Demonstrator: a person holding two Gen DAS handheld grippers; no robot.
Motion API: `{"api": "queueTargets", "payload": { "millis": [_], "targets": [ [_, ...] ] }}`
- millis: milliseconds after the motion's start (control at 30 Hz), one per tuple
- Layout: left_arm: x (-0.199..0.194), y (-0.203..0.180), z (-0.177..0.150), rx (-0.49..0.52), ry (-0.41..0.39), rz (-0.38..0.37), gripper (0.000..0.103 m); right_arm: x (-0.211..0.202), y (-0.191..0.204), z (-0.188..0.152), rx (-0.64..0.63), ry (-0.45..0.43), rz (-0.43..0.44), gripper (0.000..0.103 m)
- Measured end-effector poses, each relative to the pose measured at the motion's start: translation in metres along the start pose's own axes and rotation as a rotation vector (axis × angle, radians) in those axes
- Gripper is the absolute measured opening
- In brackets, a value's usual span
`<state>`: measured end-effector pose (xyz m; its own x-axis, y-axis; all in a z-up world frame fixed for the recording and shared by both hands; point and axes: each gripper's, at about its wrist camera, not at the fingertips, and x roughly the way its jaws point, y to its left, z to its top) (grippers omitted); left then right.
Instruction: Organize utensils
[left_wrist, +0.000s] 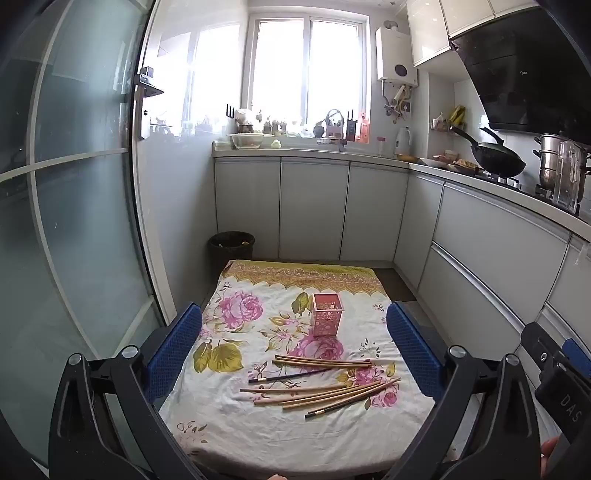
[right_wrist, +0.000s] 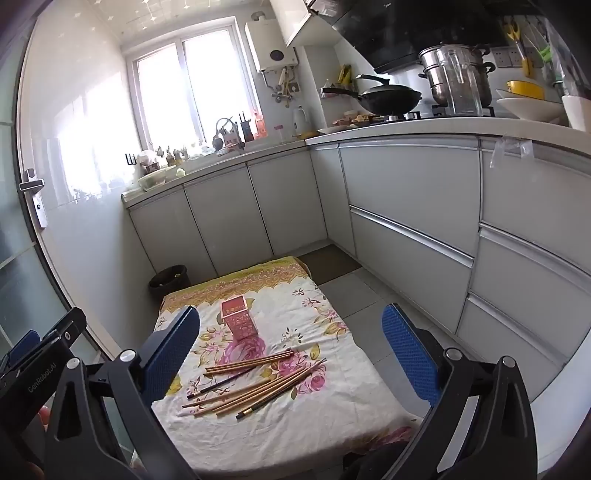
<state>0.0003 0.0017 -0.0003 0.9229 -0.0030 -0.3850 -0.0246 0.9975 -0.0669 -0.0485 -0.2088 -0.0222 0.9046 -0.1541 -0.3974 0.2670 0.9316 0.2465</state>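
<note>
Your left gripper (left_wrist: 294, 350) and right gripper (right_wrist: 290, 354) both stood spread wide, holding nothing. Loose wooden chopsticks (left_wrist: 325, 387) lay scattered on the floral cloth-covered table (left_wrist: 229, 424); beyond them stood the pink perforated square holder (left_wrist: 327, 314), then grey kitchen cabinets (left_wrist: 314, 206).

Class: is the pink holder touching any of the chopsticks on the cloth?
Apart. The left wrist view shows bare floral cloth between the pink holder and the nearest chopsticks.

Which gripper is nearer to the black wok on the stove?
Right. The right gripper is near the table's right edge, with the black wok ahead to its right; the left gripper is farther off, by the glass door.
</note>
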Motion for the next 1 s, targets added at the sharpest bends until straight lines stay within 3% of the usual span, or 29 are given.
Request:
{"api": "queueTargets", "payload": {
  "millis": [167,533,1000],
  "targets": [
    [0.003,-0.009,0.002,0.054,0.014,0.016,0.096,0.000,-0.002,-0.002,-0.001,-0.014,0.006,0.096],
    [-0.006,-0.010,-0.002,0.035,0.002,-0.018,0.096,-0.006,0.006,0.005,-0.007,-0.023,-0.004,0.096],
    [-0.007,-0.006,0.003,-0.002,-0.004,0.003,0.096,-0.008,-0.002,0.009,-0.009,-0.066,-0.067,0.096]
  ]
}}
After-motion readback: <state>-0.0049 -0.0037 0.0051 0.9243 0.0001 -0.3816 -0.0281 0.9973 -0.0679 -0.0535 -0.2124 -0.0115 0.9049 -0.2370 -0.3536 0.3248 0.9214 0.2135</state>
